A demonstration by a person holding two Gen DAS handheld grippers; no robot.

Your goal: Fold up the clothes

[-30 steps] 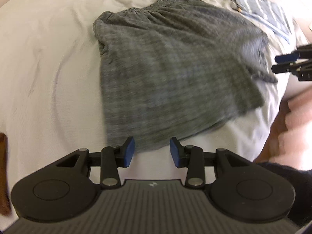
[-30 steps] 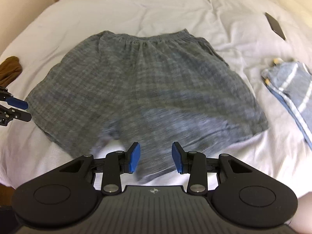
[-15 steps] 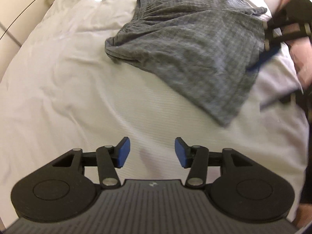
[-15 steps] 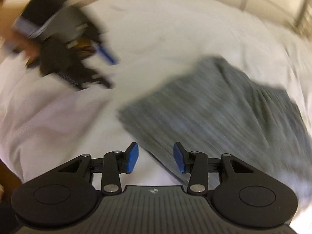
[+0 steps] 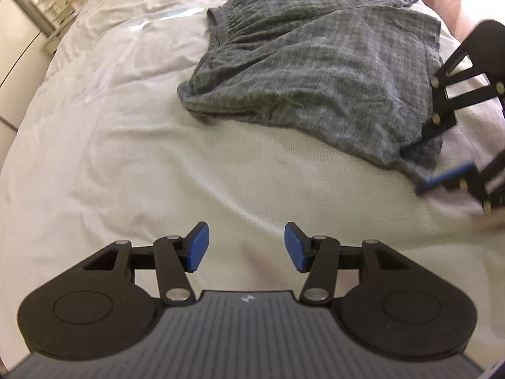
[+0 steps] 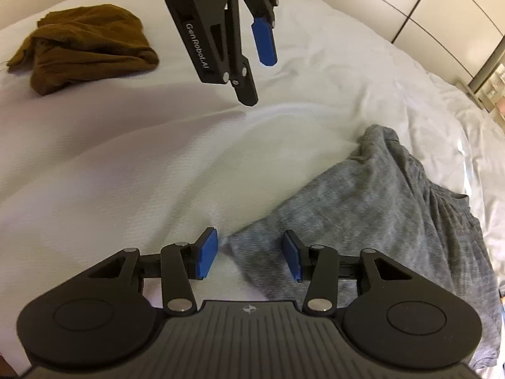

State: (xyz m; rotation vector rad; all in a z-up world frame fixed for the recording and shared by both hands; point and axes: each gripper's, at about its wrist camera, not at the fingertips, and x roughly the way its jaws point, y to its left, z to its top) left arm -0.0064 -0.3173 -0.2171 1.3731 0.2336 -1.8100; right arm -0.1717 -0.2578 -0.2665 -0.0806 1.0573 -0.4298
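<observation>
Shorts: grey shorts lie rumpled on the white bed, waistband bunched (partly doubled over).
Left gripper: left gripper hovers over bare sheet near the shorts, jaws wide apart, holding nothing.
Right gripper: right gripper jaws spread, straddling the shorts' corner, not clamped.
Brown garment: brown garment lies well apart from the shorts.

Garments, two in all:
- one grey woven pair of shorts with a gathered elastic waistband, far right in the left wrist view;
- one crumpled brown knit garment, far left in the right wrist view.

Bedding: one white quilted bed cover.

Tools: two black two-finger grippers with blue pads, the left gripper and the right gripper.
</observation>
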